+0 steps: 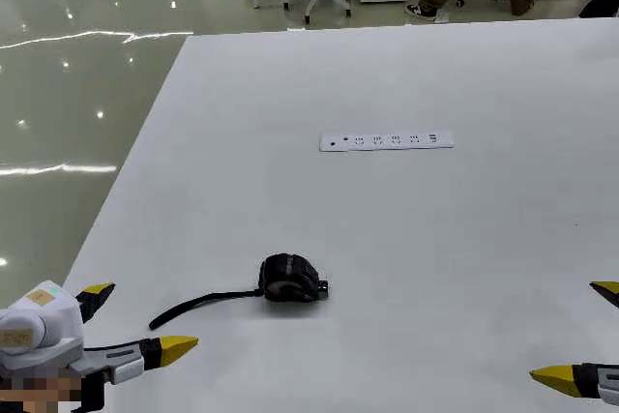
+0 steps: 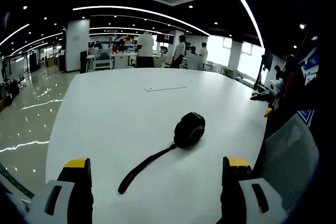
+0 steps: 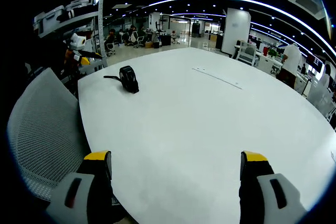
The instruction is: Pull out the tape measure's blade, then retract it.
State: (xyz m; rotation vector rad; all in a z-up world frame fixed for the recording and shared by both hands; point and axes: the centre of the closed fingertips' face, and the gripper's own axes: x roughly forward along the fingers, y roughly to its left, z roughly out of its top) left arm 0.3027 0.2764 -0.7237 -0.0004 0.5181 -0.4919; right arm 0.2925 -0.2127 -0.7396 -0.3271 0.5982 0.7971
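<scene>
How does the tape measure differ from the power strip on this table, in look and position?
The tape measure is black, compact and rounded; the power strip is white, long and flat. The tape measure lies nearer the person, the power strip farther back. The tape measure trails a black strap; the power strip shows a row of sockets. Both rest on the white table.

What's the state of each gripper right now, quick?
Left gripper: open, holding nothing.
Right gripper: open, holding nothing.
The tape measure lies on the table, apart from both.
</scene>
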